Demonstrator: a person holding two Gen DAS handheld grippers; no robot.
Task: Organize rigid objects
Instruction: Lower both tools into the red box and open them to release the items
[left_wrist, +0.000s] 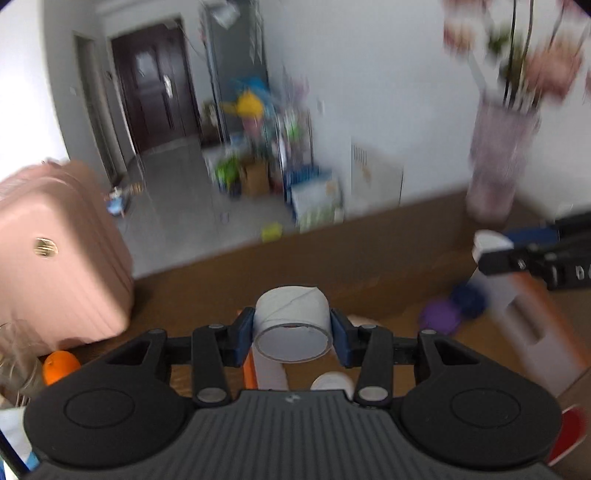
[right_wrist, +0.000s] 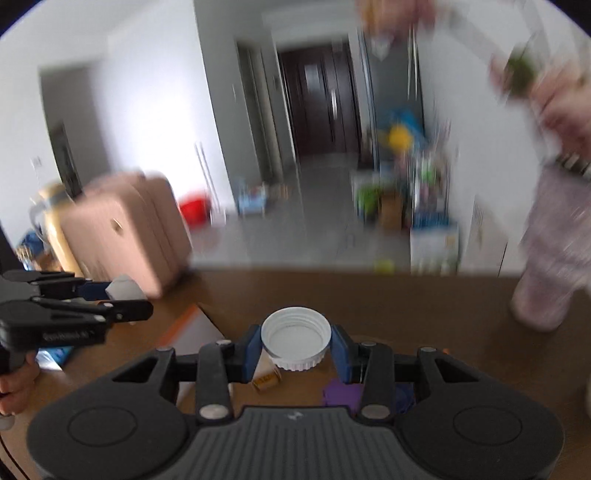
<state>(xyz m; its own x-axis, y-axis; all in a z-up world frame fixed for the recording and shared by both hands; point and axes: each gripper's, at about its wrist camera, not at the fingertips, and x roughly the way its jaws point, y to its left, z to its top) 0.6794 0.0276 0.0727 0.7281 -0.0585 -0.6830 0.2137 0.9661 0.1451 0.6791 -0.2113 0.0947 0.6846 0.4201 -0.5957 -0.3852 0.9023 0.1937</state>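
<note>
My left gripper (left_wrist: 293, 328) is shut on a white roll of tape (left_wrist: 292, 322) and holds it above the brown table (left_wrist: 369, 258). It also shows at the left of the right wrist view (right_wrist: 122, 295), with the roll between its fingers. My right gripper (right_wrist: 296, 345) is shut on a white ribbed jar lid (right_wrist: 296, 338), open side facing the camera, held above the table (right_wrist: 406, 302). It also shows at the right of the left wrist view (left_wrist: 491, 247), with the lid in it. Both views are blurred by motion.
A purple lid (left_wrist: 441, 317) and a dark blue object (left_wrist: 469, 299) lie on the table beside a grey and orange box (left_wrist: 532, 325). A pink vase with flowers (left_wrist: 498, 162) stands at the back right. A pink suitcase (left_wrist: 55, 266) stands left. An orange (left_wrist: 59, 365) lies near left.
</note>
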